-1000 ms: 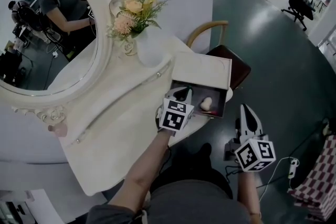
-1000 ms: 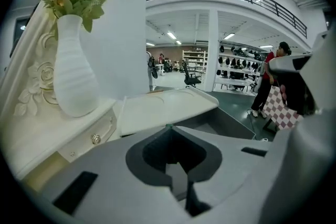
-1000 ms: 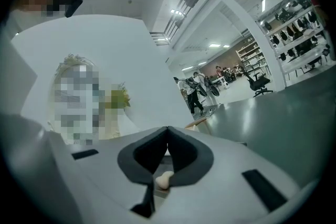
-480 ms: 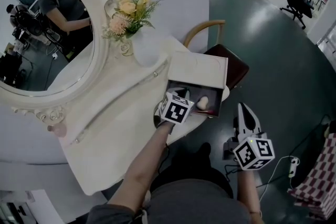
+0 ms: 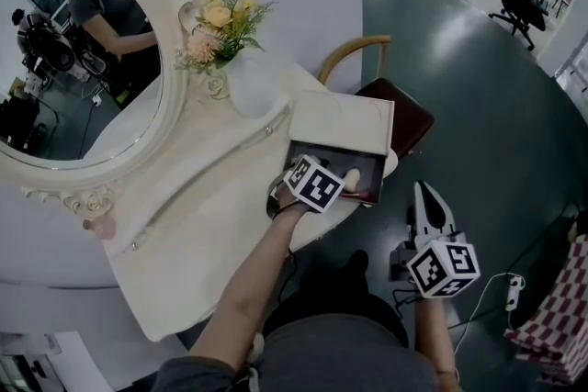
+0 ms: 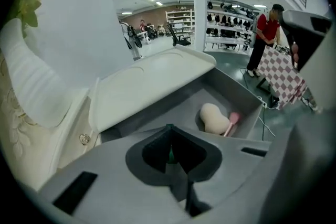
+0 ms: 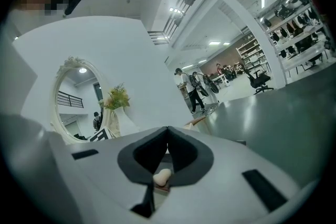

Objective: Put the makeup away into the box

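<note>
While its jaws pinch a thin green item point(image 6: 169, 154), too small to identify, the left gripper point(image 6: 169, 134) points down into the open makeup box point(image 5: 369, 175) at the vanity table's point(image 5: 211, 225) near edge. On the box's grey lining lie a beige makeup sponge point(image 6: 215, 118) and, touching it, a pink handle point(image 6: 232, 119). Its white lid point(image 5: 340, 119) stands open behind. The right gripper point(image 5: 427, 202), jaws pressed together, hangs well apart above the floor point(image 5: 478, 106), its cube point(image 5: 444, 269) bearing black-and-white square markers.
</note>
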Action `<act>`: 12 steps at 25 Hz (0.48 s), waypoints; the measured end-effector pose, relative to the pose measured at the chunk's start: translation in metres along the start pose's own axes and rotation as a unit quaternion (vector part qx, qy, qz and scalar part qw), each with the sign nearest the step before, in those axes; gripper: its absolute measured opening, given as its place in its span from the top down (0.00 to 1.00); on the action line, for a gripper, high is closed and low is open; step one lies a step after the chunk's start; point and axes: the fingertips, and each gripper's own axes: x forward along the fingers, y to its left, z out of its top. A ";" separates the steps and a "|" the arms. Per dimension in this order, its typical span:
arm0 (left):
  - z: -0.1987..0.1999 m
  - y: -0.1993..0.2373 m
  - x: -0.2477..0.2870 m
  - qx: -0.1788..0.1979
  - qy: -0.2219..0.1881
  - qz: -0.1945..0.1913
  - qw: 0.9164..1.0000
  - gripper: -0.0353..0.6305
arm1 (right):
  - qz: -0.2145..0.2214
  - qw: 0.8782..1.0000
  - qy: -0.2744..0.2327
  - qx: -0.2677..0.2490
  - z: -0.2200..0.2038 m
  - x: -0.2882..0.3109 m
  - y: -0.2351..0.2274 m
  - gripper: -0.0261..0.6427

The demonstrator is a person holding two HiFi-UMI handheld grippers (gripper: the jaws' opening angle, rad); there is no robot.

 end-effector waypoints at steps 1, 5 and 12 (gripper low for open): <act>-0.001 -0.001 0.001 0.005 0.006 0.002 1.000 0.94 | 0.000 1.000 0.000 0.000 0.000 -0.001 -0.001 0.95; -0.002 -0.002 0.002 0.013 0.015 0.005 1.000 0.94 | 0.000 1.000 0.001 0.002 0.000 -0.002 -0.003 0.95; -0.001 -0.003 0.001 0.002 0.012 0.002 1.000 0.94 | 0.003 1.000 0.005 0.005 -0.002 -0.003 -0.003 0.95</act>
